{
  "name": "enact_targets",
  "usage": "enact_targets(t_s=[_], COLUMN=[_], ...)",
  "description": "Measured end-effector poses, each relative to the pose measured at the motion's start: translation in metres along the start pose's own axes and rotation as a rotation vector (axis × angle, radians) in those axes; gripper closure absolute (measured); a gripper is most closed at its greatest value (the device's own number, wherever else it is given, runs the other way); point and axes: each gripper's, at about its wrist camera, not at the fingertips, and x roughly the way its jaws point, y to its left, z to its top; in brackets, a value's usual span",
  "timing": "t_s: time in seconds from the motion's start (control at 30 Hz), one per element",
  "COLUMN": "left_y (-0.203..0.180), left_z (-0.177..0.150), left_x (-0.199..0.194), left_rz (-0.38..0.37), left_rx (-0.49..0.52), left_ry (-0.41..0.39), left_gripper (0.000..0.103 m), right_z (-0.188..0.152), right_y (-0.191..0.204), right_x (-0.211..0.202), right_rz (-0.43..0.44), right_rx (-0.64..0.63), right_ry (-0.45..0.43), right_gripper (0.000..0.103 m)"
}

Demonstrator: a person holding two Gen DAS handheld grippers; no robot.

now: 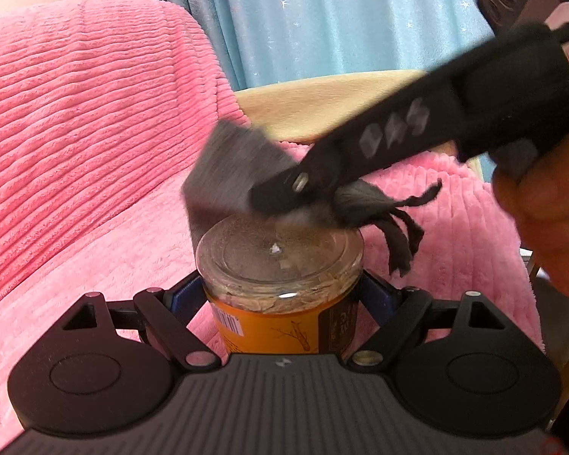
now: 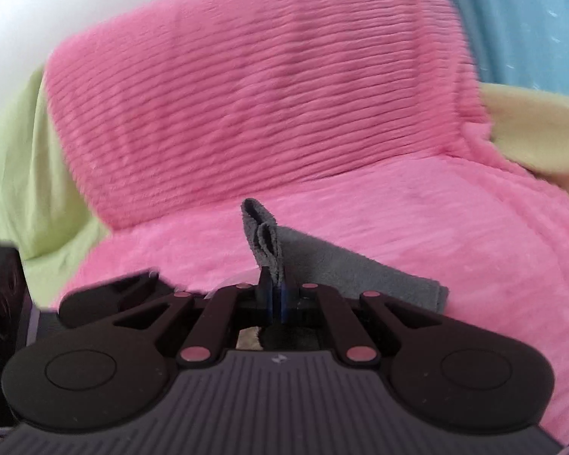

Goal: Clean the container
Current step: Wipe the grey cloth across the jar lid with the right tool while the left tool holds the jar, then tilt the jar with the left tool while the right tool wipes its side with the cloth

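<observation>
My left gripper [image 1: 280,288] clamps the glass jar [image 1: 280,261] by its sides — base end facing outward, over the pink blanket [image 1: 76,132]. My right gripper [image 2: 275,295] is pinched tight on a folded grey cloth [image 1: 231,170], which presses against the jar's far rim — blurred there.

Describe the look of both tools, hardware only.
Both match: matte black plastic. The left tool has a ribbed grey-black base plate with a small logo, two round lobes, triangular cut-outs, pink-capped linkage pins and blue finger pads. The right tool shows the same, and pale diamond markings along its side in the left wrist view.
</observation>
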Motion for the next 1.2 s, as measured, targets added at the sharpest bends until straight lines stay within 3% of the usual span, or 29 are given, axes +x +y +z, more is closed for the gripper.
enact_targets(t_s=[0.33, 0.67, 0.77, 0.97, 1.1, 1.2], left_y=[-0.045, -0.072, -0.073, -0.084, -0.085, -0.085], left_z=[0.001, -0.008, -0.014, -0.022, -0.023, -0.022], left_x=[-0.045, -0.111, -0.122, -0.143, -0.147, -0.155], left_rz=[-0.006, -0.054, -0.058, -0.047, -0.066, -0.082], left_rx=[0.020, 0.064, 0.076, 0.078, 0.037, 0.009], left_ry=[0.046, 0.130, 0.156, 0.178, 0.175, 0.169], left_gripper=[0.018, 0.018, 0.018, 0.016, 0.016, 0.018], right_z=[-0.010, -0.016, -0.022, -0.035, -0.034, -0.032], right_y=[-0.049, -0.031, -0.025, 0.005, 0.018, 0.015], right_x=[-0.013, -0.017, -0.024, -0.023, -0.015, -0.010], right_rz=[-0.085, -0.045, 0.002, 0.179, 0.144, 0.153], right_rx=[0.237, 0.246, 0.254, 0.213, 0.109, 0.125], right_ry=[-0.031, -0.030, -0.038, 0.017, 0.024, 0.034], right_gripper=[0.101, 0.100, 0.100, 0.100, 0.100, 0.100])
